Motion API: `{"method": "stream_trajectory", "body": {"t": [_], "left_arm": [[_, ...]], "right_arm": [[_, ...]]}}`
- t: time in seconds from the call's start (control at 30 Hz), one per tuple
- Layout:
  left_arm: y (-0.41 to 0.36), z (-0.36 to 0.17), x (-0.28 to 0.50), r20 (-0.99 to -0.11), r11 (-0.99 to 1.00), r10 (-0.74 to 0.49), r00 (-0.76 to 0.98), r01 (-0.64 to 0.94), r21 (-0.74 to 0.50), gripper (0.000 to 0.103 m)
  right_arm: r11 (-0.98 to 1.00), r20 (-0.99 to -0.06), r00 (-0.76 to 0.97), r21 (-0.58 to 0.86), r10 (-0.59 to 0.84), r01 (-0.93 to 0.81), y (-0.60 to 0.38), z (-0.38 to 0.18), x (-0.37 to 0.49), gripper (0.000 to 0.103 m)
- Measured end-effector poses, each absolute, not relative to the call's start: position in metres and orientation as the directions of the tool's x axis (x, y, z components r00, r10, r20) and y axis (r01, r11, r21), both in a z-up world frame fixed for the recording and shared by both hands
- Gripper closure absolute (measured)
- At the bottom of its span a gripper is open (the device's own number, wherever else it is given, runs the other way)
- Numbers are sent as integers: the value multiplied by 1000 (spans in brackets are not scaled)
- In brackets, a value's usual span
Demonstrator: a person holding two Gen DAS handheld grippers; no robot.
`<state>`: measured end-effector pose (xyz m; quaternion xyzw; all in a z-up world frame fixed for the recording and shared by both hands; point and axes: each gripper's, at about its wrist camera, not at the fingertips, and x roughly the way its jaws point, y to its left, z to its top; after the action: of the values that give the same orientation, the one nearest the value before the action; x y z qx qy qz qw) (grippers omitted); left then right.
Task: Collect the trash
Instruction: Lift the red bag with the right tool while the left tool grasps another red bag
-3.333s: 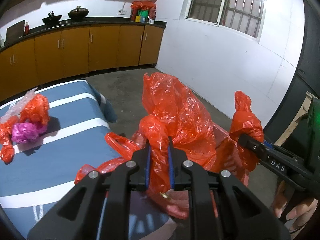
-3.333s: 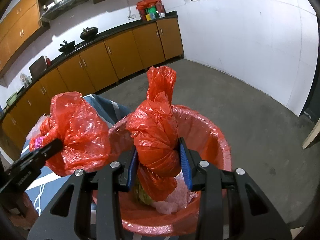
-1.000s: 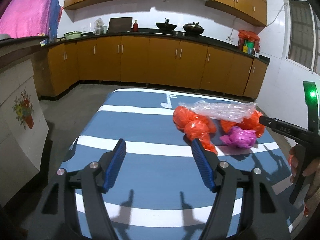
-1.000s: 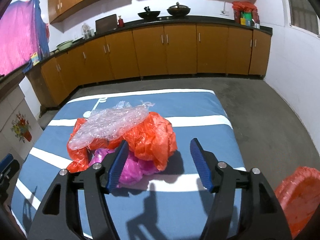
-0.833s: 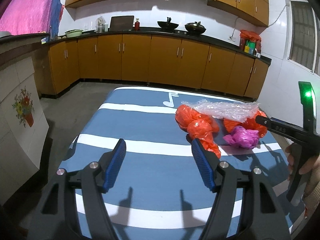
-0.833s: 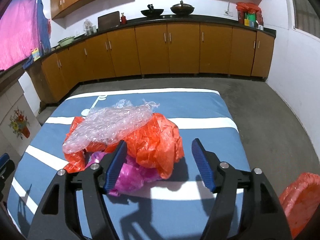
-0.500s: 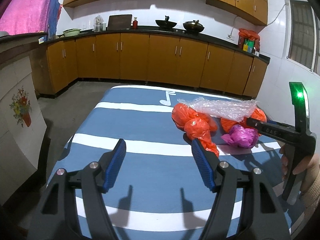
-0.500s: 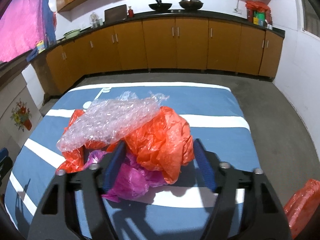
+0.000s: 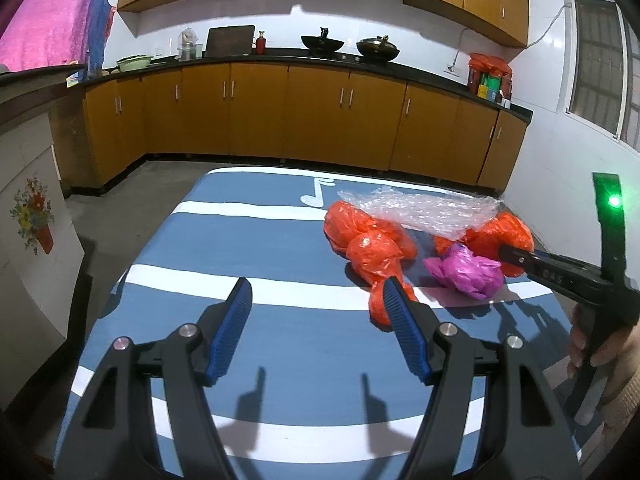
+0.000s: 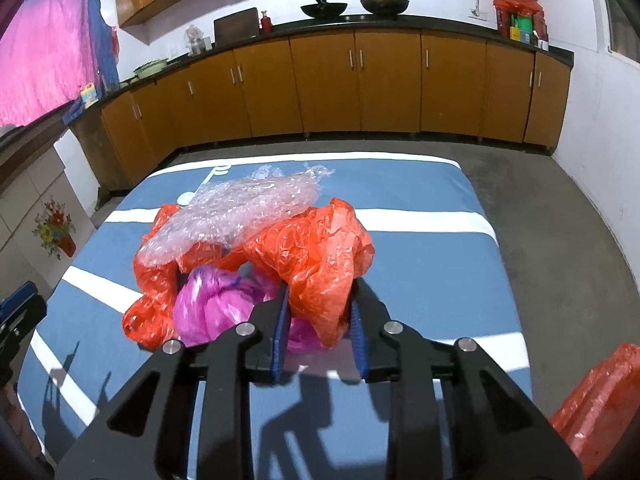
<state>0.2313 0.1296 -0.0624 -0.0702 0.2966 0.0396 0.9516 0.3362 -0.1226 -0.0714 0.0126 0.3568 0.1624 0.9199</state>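
Crumpled orange bag (image 10: 316, 264) between right tongs (image 10: 319, 334), beside magenta wad (image 10: 216, 304).

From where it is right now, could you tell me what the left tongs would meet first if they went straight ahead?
Probably nothing soon: the left tongs stand open over bare blue striped cloth. The orange bags lie off to the right; depth is uncertain.

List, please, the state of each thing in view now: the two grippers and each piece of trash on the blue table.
Left gripper: jaws open, empty, above the table.
Right gripper: jaws closing around the orange bag, grip not certain.
Orange bag: crumpled, between the right jaws.
Pink bag: crumpled, lying on the table.
Bubble wrap: draped over the pile.
Knotted orange bags: lying free.
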Motion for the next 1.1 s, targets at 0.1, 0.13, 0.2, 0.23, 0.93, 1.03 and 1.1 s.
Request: {"method": "stream_trajectory", "body": {"t": [0.1, 0.13, 0.2, 0.23, 0.93, 1.03, 1.1], "left_arm": [[126, -62, 232, -571, 988, 26, 821, -109, -111, 36], [124, -61, 232, -571, 988, 23, 821, -105, -111, 36], [121, -61, 232, -570, 989, 20, 821, -99, -108, 36], [120, -60, 232, -569, 990, 17, 822, -94, -106, 36], [95, -61, 243, -580, 996, -22, 814, -33, -85, 36], [93, -61, 248, -587, 996, -26, 809, -29, -83, 36], [91, -62, 250, -590, 996, -29, 807, -26, -84, 36]], "right_arm": [[950, -651, 696, 145, 302, -276, -132, -71, 330, 76], [952, -651, 698, 146, 298, -271, -135, -71, 328, 76], [953, -651, 699, 154, 295, -259, -143, -72, 324, 76], [955, -652, 700, 157, 292, -253, -147, -73, 322, 76], [963, -622, 739, 224, 260, -151, -193, -71, 291, 76], [964, -616, 746, 227, 252, -138, -197, -70, 288, 76], [964, -613, 750, 229, 248, -132, -199, -69, 285, 76]]}}
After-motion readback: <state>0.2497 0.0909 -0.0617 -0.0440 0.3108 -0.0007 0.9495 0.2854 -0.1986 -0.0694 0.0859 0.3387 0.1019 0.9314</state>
